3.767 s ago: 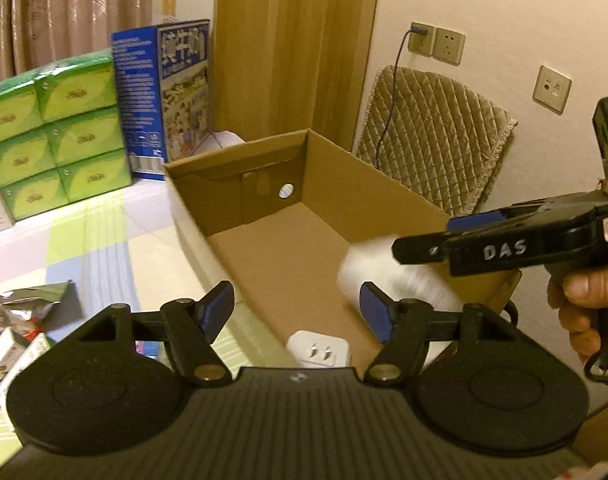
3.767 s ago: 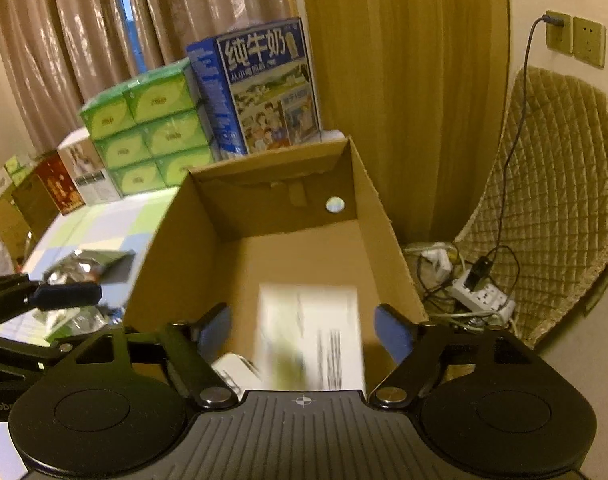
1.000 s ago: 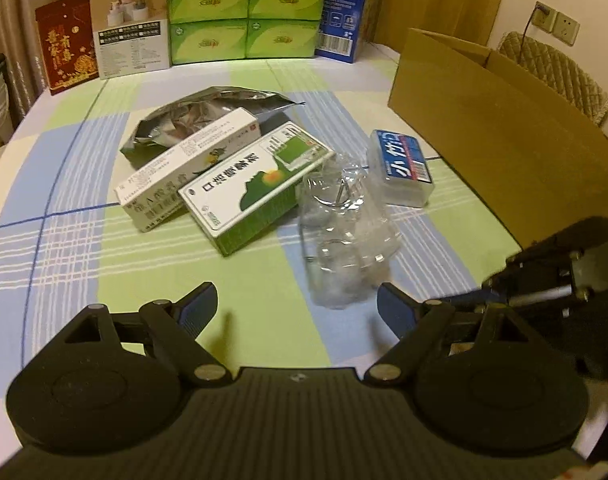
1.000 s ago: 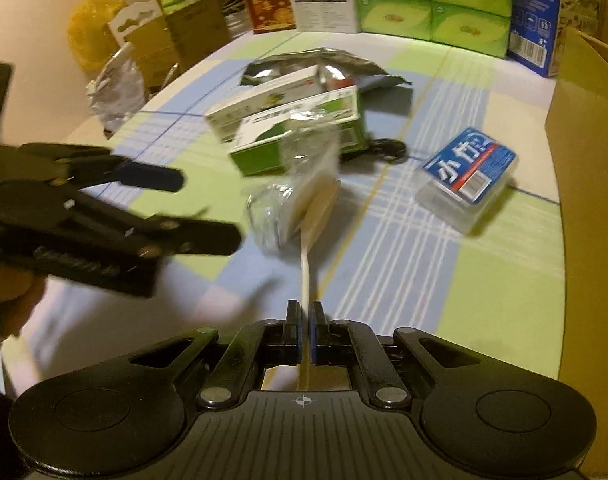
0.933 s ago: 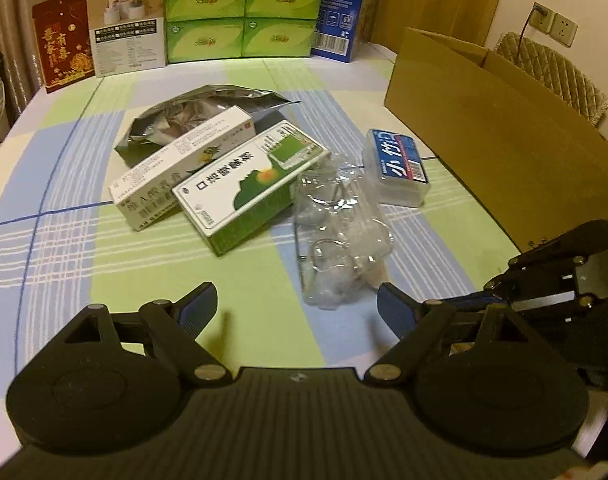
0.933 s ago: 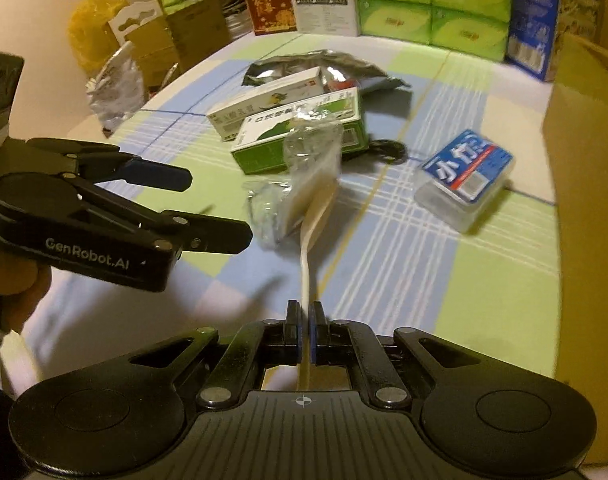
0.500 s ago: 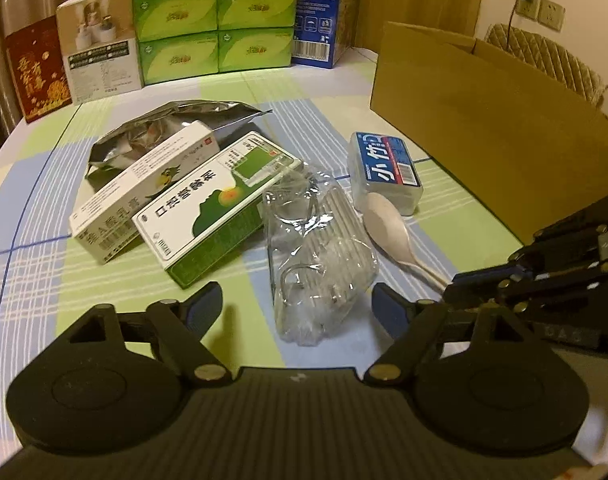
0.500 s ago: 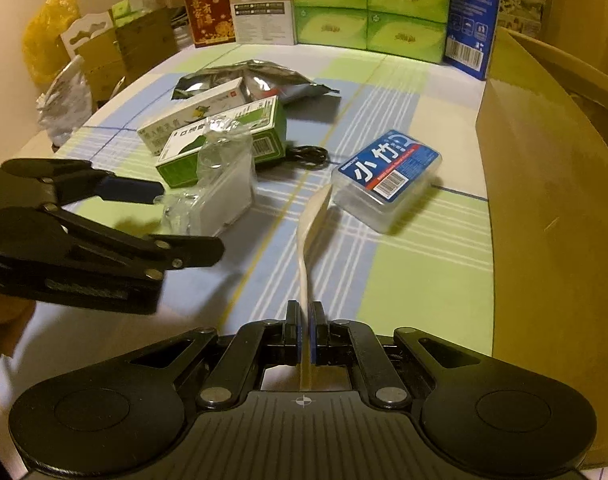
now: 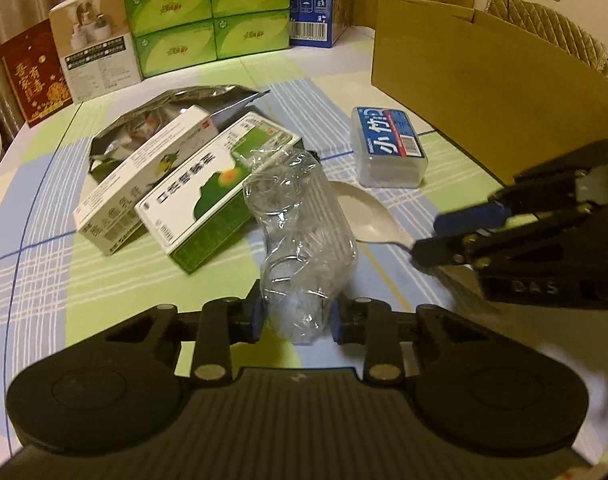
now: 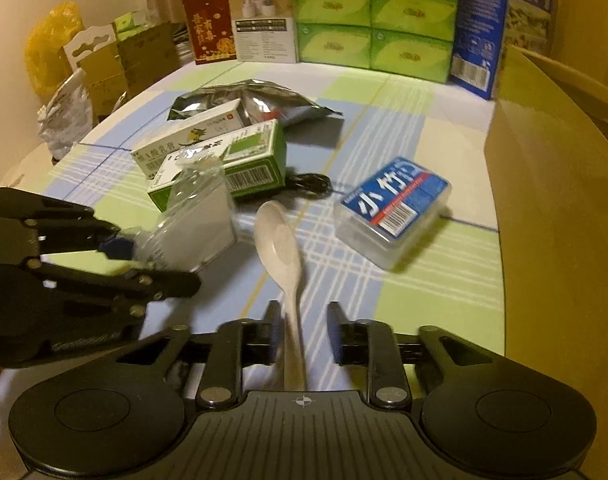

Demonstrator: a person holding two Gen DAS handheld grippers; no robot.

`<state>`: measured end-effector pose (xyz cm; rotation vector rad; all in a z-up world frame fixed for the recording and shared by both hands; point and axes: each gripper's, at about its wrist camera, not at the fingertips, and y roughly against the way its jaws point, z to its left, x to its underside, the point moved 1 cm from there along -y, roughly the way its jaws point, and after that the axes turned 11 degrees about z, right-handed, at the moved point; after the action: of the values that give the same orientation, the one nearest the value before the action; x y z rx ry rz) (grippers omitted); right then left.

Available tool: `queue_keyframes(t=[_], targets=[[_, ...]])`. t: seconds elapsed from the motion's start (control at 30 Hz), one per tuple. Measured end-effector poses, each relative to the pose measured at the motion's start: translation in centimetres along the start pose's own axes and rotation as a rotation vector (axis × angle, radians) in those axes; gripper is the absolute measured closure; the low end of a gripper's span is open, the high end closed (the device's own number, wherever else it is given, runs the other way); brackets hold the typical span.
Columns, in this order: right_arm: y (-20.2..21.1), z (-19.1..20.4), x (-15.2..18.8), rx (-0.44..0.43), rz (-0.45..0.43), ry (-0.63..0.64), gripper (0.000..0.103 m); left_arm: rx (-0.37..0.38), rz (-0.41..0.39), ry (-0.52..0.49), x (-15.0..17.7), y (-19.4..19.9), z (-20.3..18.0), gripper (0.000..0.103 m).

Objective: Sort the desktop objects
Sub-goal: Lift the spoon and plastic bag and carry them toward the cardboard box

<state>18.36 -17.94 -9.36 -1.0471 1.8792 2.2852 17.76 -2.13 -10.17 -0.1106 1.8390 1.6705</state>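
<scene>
A crumpled clear plastic bottle (image 9: 299, 220) lies on the checked tablecloth, and my left gripper (image 9: 295, 316) is shut on its near end. To its right lies a pale plastic spoon (image 9: 364, 216), bowl up. In the right wrist view the spoon's (image 10: 277, 240) handle runs between the fingers of my right gripper (image 10: 304, 330), whose jaws stand apart on either side of it. The open cardboard box (image 9: 484, 80) stands along the table's right side.
Behind the bottle lie a green carton (image 9: 207, 196), a white carton (image 9: 143, 176) and a silver foil bag (image 9: 163, 112). A clear case with a blue label (image 9: 388, 144) sits near the cardboard box. A black cable (image 10: 308, 182) lies by the green carton. Green tissue packs (image 9: 207, 12) line the back.
My left gripper moved forward and shut on the bottle. My right gripper, earlier shut on the spoon's handle, lowered it to the table and its jaws came apart.
</scene>
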Motion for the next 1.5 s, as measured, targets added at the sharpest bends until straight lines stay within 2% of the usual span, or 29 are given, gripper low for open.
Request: queue_keyframes(t=[0.23,0.3,0.37,0.4,0.63,0.87,0.93,0.97,1.0,1.47,1.5], targets=[[-0.5,0.9,-0.7,-0.007,-0.027,0.041,0.073,0.011,-0.006,0.038,1.4,2.0,1.0,0.078],[-0.7,1.1,-1.0,0.003,-0.040,0.058,0.057,0.009,-0.018,0.047,1.5,2.5,1.3,0.078],[-1.1,1.0,-1.4,0.010,-0.044,0.052,0.049,0.009,-0.025,0.058,1.6,2.7,1.5,0.078],[-1.4,0.9,-1.5,-0.001,-0.042,0.040,0.049,0.010,-0.027,0.061,1.6,2.7,1.7,0.078],[-2.8,0.5,-2.4,-0.008,-0.045,0.031,0.049,0.014,-0.028,0.077,1.6,1.8,2.2,0.078],[-3.5,0.6,-2.7,-0.005,-0.083,0.055,0.049,0.023,-0.035,0.098,1.7,1.4,2.5,0.078],[-3.6,0.8,-2.7,0.005,-0.085,0.070,0.052,0.022,-0.035,0.101,1.7,1.3,2.5,0.077],[-3.6,0.7,-2.8,0.005,-0.084,0.067,0.060,0.022,-0.033,0.103,1.7,1.2,2.5,0.077],[-3.5,0.7,-2.8,0.006,-0.083,0.063,0.072,0.023,-0.032,0.104,1.7,1.1,2.5,0.077],[-1.3,0.4,-1.7,0.017,-0.050,0.002,0.074,0.002,-0.054,0.097,1.6,0.5,2.5,0.073],[-1.2,0.4,-1.6,0.020,-0.048,0.003,0.074,-0.002,-0.054,0.097,1.6,0.5,2.5,0.070]])
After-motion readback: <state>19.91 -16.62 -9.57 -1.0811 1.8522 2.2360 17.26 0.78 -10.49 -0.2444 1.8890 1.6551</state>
